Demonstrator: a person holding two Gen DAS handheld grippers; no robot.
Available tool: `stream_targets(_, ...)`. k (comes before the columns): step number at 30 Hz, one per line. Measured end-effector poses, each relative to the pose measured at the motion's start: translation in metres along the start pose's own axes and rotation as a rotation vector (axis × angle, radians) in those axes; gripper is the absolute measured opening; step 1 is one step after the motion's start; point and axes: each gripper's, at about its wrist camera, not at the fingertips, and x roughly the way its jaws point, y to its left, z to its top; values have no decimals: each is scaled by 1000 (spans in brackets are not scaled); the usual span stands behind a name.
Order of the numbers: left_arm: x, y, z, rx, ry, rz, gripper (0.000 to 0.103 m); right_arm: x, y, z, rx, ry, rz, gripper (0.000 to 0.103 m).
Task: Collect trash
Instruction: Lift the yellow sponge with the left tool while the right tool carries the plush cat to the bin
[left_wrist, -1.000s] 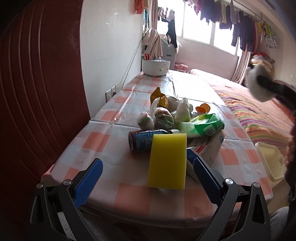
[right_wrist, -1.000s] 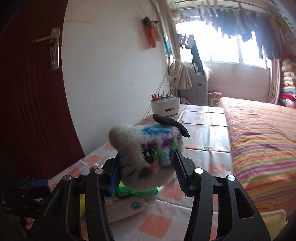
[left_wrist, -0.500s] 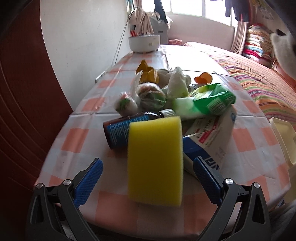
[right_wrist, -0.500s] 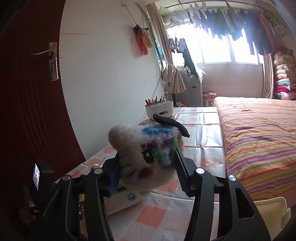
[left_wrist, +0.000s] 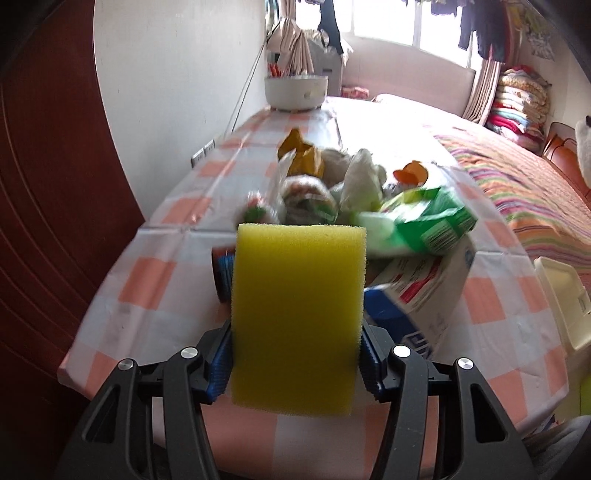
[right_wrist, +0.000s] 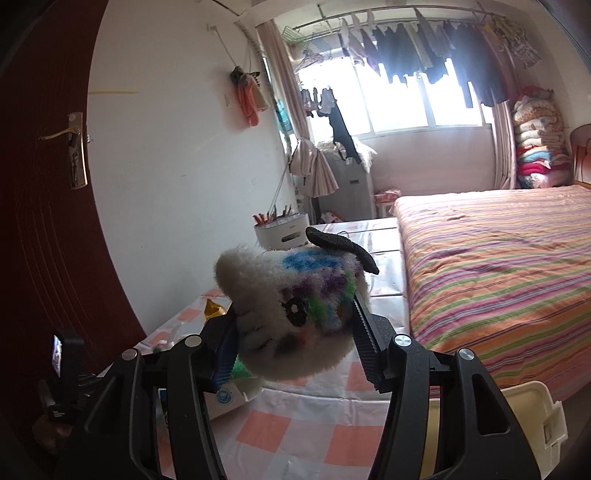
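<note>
Ahead of the left gripper (left_wrist: 295, 363), the yellow sponge (left_wrist: 297, 317) between its fingers blocks the middle of the way. Behind it a heap of wrappers (left_wrist: 332, 192), a green packet (left_wrist: 424, 221) and a carton (left_wrist: 424, 295) crowd the surface (left_wrist: 147, 280). Bare cloth runs along the wall side. The bed (right_wrist: 498, 266) bounds the other side.

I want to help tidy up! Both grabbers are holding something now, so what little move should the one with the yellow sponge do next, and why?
Probably lift the yellow sponge straight up a little. The left gripper is already shut on it, and the pile of wrappers and the box sit just behind, so rising first should keep it from knocking them. The right gripper is busy holding the fluffy toy.
</note>
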Motion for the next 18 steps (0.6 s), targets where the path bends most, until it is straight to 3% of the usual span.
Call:
stream_targets(7, -26, -25, 23, 38, -94, -61, 54, -15, -20, 2, 18, -40, -70, 53)
stream_targets(18, -58, -113, 60, 153, -211, -303, 54, -46, -59, -10, 62, -67, -216, 53)
